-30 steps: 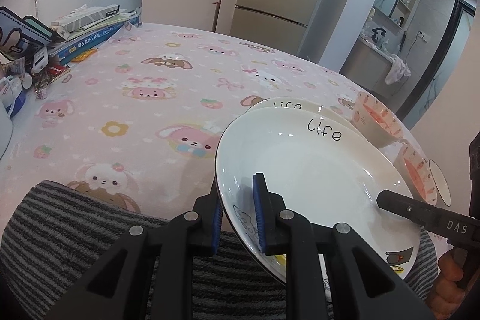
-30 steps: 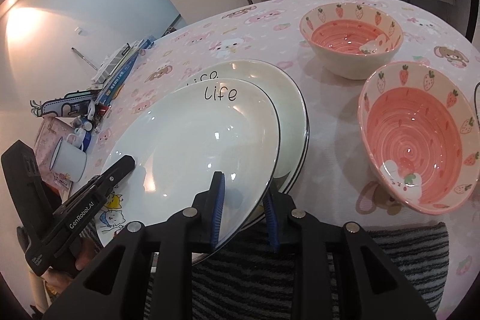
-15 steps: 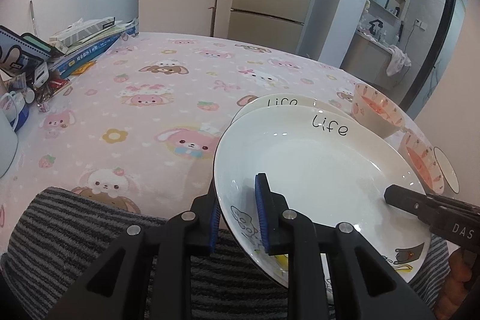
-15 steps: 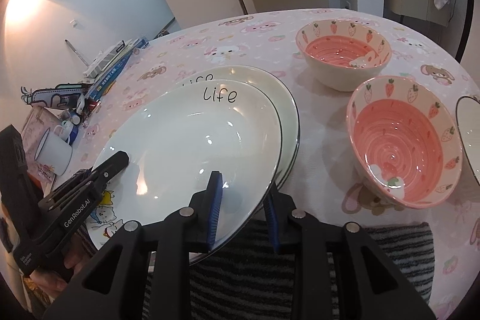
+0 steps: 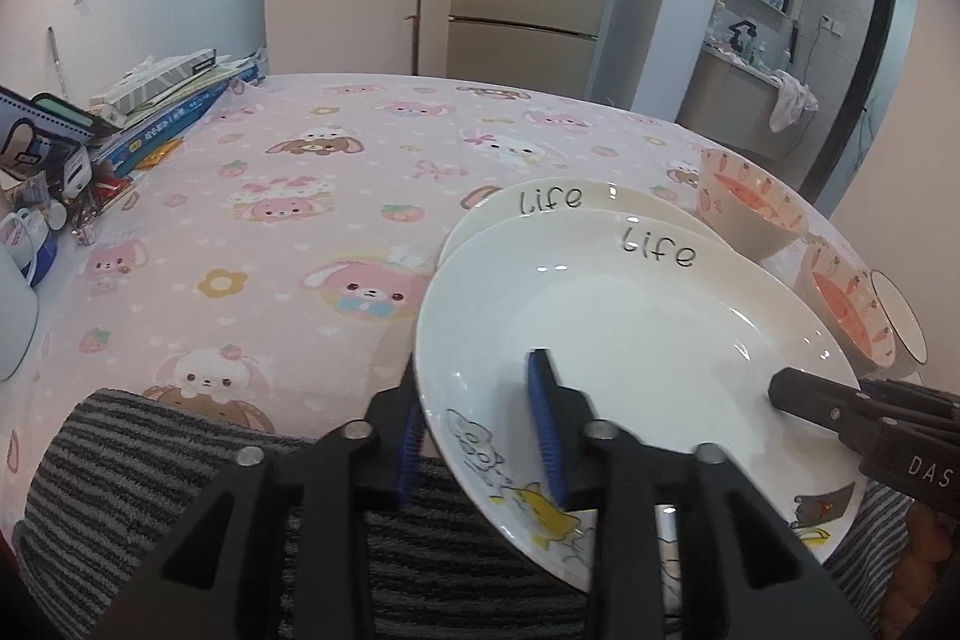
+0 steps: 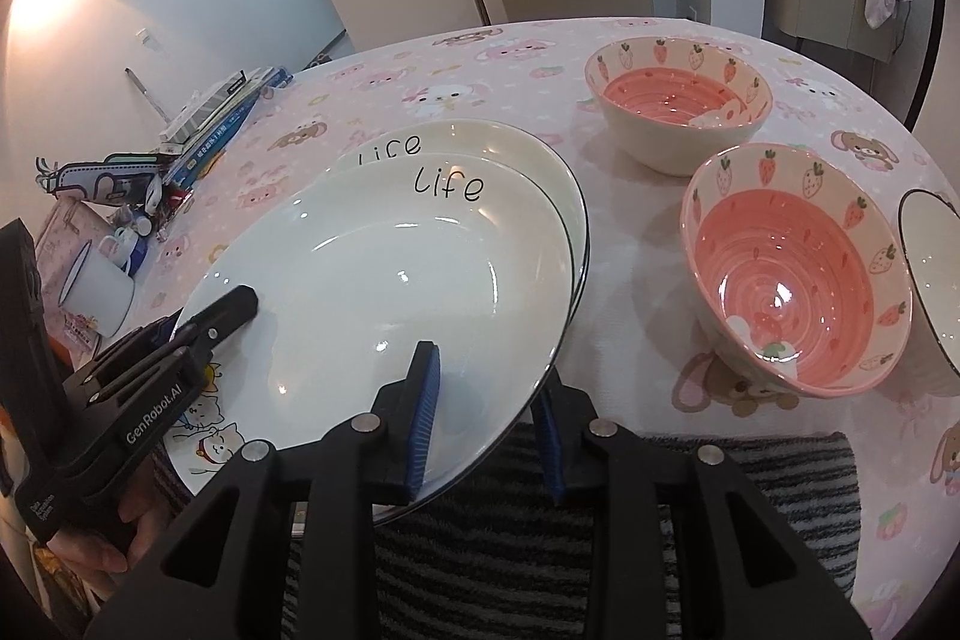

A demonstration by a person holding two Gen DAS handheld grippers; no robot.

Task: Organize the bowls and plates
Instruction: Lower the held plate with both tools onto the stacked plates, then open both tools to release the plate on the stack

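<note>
Two white plates lettered "Life" are stacked on the pink table. The top plate point(image 5: 630, 328) point(image 6: 390, 268) lies tilted on the lower plate point(image 5: 558, 196) point(image 6: 510, 148), with its near edge over a striped towel. My left gripper point(image 5: 477, 400) straddles the top plate's left rim; its jaws are opening and the pads stand off the plate. My right gripper point(image 6: 487, 388) holds the near right rim, one pad on the plate's inside and one under it, its jaws easing apart slightly. Each gripper's upper finger point(image 6: 228, 310) point(image 5: 798, 391) shows in the other view.
Two pink strawberry bowls point(image 6: 678, 112) point(image 6: 798, 280) stand right of the plates, and a white black-rimmed bowl point(image 6: 933, 274) sits at the right edge. The grey striped towel point(image 5: 150, 460) covers the near table edge. Books point(image 5: 168, 112) and an enamel mug point(image 6: 96, 289) crowd the left side.
The left gripper's jaws have spread well apart around the plate rim. The right gripper's jaws are a touch wider. The top plate stays on the stack.
</note>
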